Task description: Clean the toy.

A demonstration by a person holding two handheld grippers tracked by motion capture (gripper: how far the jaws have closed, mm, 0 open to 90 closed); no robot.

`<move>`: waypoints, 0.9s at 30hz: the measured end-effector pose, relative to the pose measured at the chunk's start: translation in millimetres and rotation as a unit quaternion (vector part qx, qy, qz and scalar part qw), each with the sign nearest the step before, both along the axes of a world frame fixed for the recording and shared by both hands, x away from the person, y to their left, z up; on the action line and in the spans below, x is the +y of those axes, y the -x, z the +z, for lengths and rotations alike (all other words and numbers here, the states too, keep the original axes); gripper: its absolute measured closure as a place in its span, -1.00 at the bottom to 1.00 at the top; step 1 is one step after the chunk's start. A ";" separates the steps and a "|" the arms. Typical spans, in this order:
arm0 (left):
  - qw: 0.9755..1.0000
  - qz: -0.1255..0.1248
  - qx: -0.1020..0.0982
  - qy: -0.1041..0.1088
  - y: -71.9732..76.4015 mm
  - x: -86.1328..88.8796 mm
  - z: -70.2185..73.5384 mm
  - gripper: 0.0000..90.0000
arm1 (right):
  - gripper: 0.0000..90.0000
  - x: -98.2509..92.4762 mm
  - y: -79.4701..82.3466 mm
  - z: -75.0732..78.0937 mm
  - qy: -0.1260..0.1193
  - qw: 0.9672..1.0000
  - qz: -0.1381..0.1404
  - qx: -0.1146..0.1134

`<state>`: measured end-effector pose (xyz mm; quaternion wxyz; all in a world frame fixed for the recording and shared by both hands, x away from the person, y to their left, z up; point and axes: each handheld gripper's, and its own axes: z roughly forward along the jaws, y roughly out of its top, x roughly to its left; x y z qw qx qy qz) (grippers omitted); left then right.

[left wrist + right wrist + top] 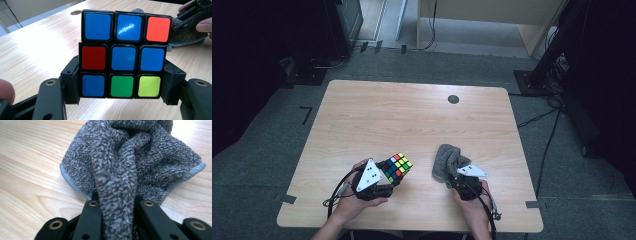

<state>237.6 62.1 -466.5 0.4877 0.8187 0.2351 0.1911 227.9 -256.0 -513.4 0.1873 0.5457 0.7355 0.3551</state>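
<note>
Gripping cube (121, 56) and cloth (117, 170)

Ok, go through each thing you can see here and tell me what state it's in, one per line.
Puzzle cube: scrambled, colours mixed on the face, clamped between the jaws of the left tool.
Grey cloth: bunched up, one fold pinched in the right tool, the rest lying on the table.
Left tool: shut on the puzzle cube.
Right tool: shut on the grey cloth.
Table: light wood, with a round dark cap near its far edge.
</note>
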 end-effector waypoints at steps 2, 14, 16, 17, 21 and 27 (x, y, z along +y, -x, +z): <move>1.000 -0.013 0.001 0.006 1.0 0.7 0.9 -0.25 | 0.82 1.2 3.6 3.8 -0.049 0.999 0.010 -0.005; 0.996 -0.084 -0.028 0.001 17.1 -12.5 4.2 -0.25 | 0.82 47.2 54.0 89.1 -0.204 0.949 0.163 -0.177; 0.995 -0.091 -0.038 -0.001 21.3 -15.2 7.7 -0.25 | 0.81 55.6 52.4 84.0 -0.216 0.948 0.183 -0.144; 0.995 -0.084 -0.045 -0.013 22.7 -16.3 8.3 -0.25 | 0.81 57.8 51.4 80.1 -0.211 0.950 0.183 -0.138; 0.995 -0.093 -0.046 0.002 23.7 -12.6 11.6 -0.25 | 0.81 44.0 41.5 69.8 -0.205 0.963 0.131 -0.114; 0.994 -0.091 -0.053 -0.019 24.4 -16.4 8.6 -0.25 | 0.79 41.8 43.7 75.2 -0.245 0.950 0.157 -0.116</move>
